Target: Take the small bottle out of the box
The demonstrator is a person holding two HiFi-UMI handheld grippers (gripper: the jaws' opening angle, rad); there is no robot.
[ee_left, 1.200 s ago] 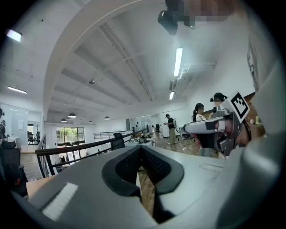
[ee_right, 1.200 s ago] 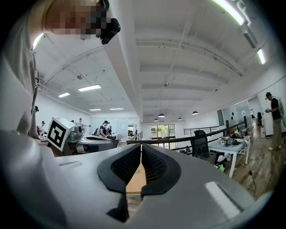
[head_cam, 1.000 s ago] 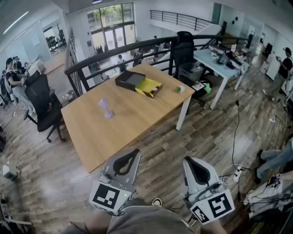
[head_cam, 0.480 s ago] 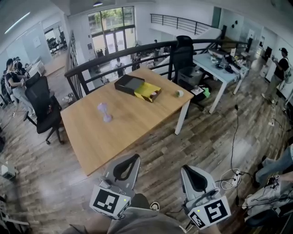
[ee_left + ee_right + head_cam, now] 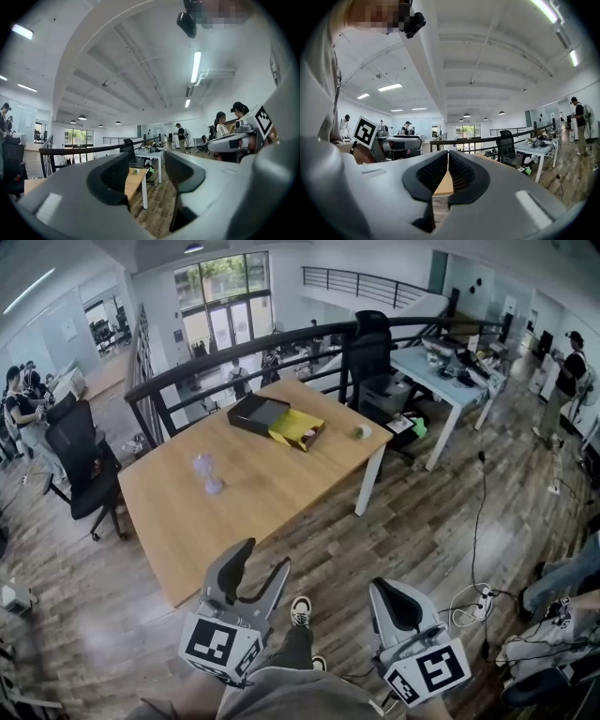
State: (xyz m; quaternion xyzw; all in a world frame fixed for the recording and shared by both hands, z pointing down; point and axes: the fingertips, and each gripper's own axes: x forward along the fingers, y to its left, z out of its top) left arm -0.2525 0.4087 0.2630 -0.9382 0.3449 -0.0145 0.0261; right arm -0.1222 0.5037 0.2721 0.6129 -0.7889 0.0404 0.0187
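Left hand-held gripper (image 5: 263, 558) jaws just opened, empty, right hand-held gripper (image 5: 392, 589) unchanged

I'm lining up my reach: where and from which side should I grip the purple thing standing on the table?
Probably at its narrow middle, coming in level from the near edge of the table. The purple thing stands upright, looks pinched at the middle, and nothing stands close beside it.

It was an open-plan office. Swivel chairs (image 5: 80, 454) stood by a wooden table (image 5: 272, 486) and a cluttered white desk (image 5: 424, 367), under ceiling strip lights (image 5: 196, 65).
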